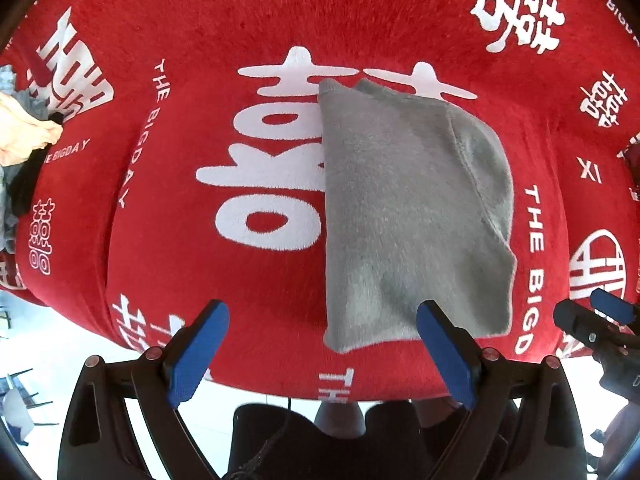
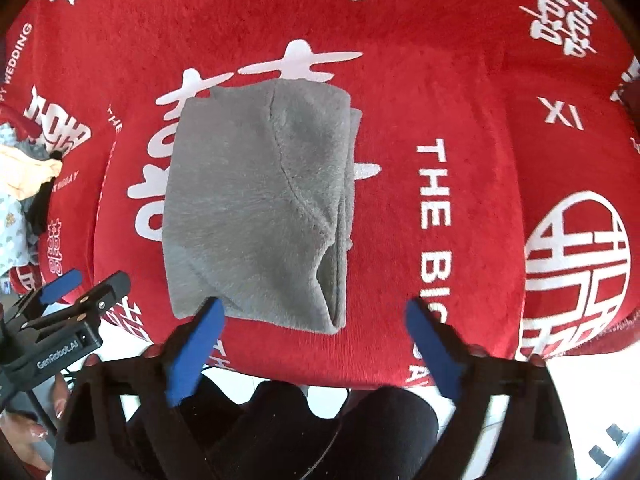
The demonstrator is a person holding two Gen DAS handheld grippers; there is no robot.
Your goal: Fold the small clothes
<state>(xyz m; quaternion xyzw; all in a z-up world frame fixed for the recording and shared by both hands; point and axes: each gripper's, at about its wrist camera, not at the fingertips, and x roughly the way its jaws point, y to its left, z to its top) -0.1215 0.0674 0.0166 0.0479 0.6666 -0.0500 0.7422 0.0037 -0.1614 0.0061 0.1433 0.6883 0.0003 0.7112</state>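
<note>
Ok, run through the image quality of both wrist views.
Left wrist: strong fisheye bowing of the red cloth, dark corners, blown-out floor below; garment sharp. Right wrist: same bowing, garment sharp, lower right edge smeared.

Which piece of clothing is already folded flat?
The grey garment in the middle of the red blanket. It lies as a neat rectangle, while the yellow, black and patterned clothes at the left edge sit in a crumpled heap.

Bright, even daylight; soft shadows, strong fisheye bending, dark corners.
</note>
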